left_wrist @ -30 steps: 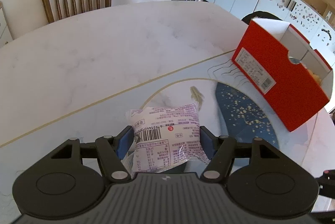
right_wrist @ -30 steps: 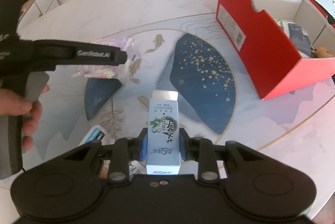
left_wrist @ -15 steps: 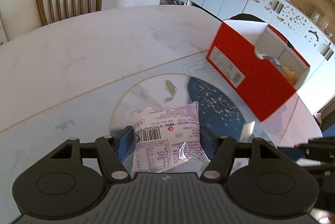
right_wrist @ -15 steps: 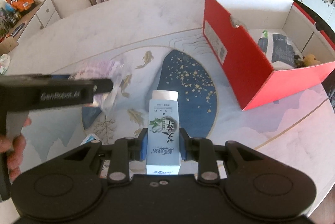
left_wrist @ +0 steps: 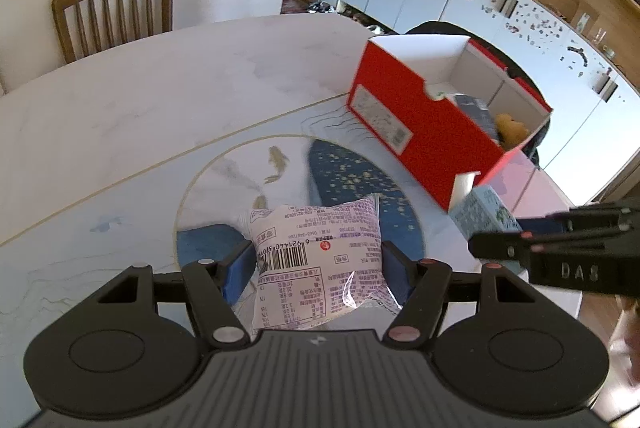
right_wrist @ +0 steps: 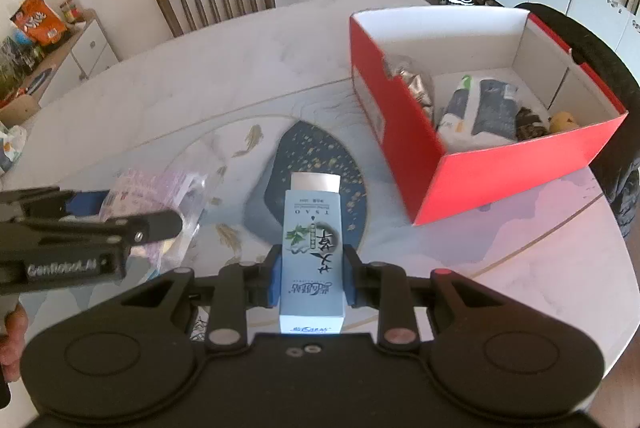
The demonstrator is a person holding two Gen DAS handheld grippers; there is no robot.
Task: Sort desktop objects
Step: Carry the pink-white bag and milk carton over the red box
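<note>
Left gripper [left_wrist: 316, 264] grasps a purple snack packet [left_wrist: 316, 260]; right gripper [right_wrist: 312, 278] is clenched on a pale blue carton [right_wrist: 312, 248].
Both are held above the counter [right_wrist: 240, 76]; the open red box [right_wrist: 432, 152] stands far right.

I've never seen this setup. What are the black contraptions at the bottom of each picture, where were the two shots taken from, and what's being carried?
No robot here: a person holds a two-finger gripper in each hand, each with a fisheye camera looking along its jaws. In the left camera's picture, the left gripper clamps a purple snack packet. In the right camera's picture, the right gripper clamps a light-blue carton. Both are above a marble table with a fish-patterned mat. The open red box ahead already holds several items.
</note>
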